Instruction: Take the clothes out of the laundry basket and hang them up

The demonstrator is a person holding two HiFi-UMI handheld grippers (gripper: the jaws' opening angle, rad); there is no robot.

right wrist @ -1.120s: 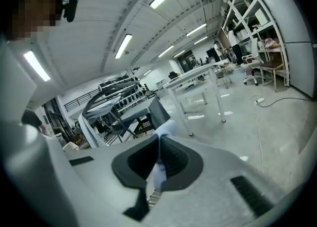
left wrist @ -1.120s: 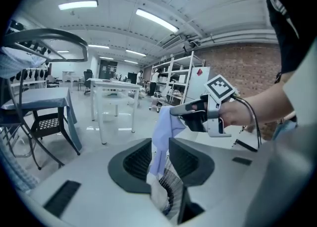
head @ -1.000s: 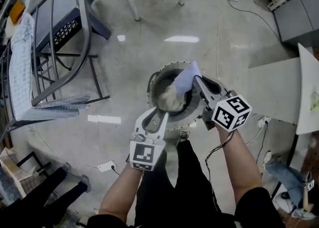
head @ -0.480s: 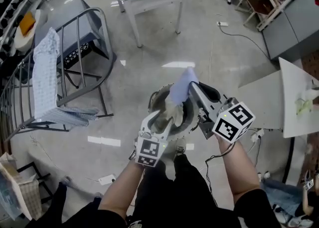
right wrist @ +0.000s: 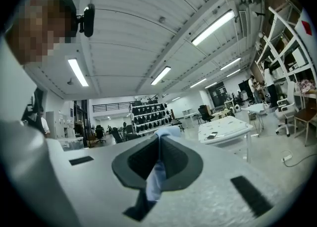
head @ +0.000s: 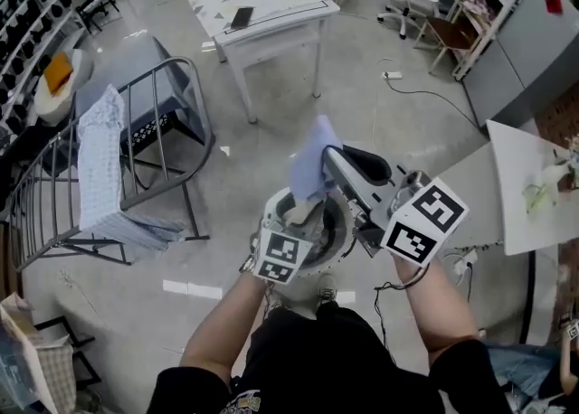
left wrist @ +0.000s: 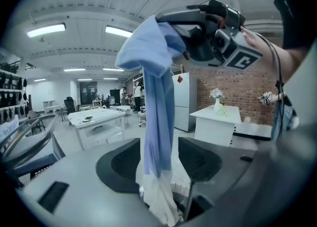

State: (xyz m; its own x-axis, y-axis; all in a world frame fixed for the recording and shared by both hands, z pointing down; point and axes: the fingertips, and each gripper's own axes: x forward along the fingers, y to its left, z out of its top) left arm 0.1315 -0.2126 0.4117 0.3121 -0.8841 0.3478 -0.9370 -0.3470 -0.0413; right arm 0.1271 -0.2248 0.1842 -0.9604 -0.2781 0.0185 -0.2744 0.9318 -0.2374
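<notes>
My right gripper (head: 327,152) is shut on a light blue garment (head: 310,166) and holds it up above the round laundry basket (head: 338,240). The garment's top corner (right wrist: 156,181) is pinched between its pads. The cloth (left wrist: 157,122) hangs straight down from the right gripper (left wrist: 198,37), and a cream-white piece trails at its lower end. My left gripper (head: 294,215) sits lower, over the basket. Its jaws (left wrist: 159,157) have just been opening, and the garment hangs loosely between them, unpressed. More pale cloth (head: 304,210) lies in the basket.
A metal drying rack (head: 167,123) stands at the left with a patterned cloth (head: 97,157) draped over it. A white table (head: 262,1) with a phone on it is ahead. Another white table (head: 529,191) with flowers is at the right. Cables lie on the floor.
Both grippers have risen. The right one has lifted the blue garment higher above the basket, and the left gripper's jaws have opened. The head view has tipped up, showing more of the room.
</notes>
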